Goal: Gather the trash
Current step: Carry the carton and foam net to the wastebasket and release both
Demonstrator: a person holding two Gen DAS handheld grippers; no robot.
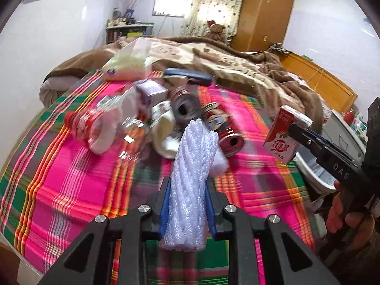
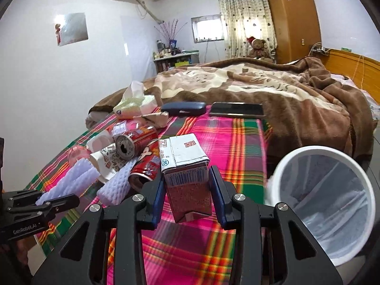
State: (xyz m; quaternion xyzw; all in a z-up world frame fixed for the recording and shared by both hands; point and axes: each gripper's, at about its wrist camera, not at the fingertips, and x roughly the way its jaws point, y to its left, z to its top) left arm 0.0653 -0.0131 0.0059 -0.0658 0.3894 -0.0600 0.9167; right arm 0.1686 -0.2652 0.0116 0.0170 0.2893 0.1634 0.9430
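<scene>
Left tongs (image 1: 187,204) clamped, angled downward, right tongs (image 2: 187,197) clamped, tilted slightly down

Bed sheet (image 2: 213,237): plaid, hot pink with green, orange, white stripes.
Blanket (image 2: 273,87): brown, cream pattern.
Foam net (image 1: 192,185): white.
Drink carton (image 2: 187,173): white top, red-brown body.
Cans (image 2: 133,140): red, silver ends.
Bin (image 2: 327,204): white.
Glasses case (image 2: 182,108): dark blue.
Gripper pads (image 2: 219,201): blue.
Wardrobe (image 2: 294,19): orange-brown.

White walls (image 2: 47,83), daylight coming through a small window (image 2: 207,29) and curtain (image 2: 247,16), wooden wardrobe (image 2: 293,19) standing in the corner, brown blanket (image 2: 273,87) covering the bed.
</scene>
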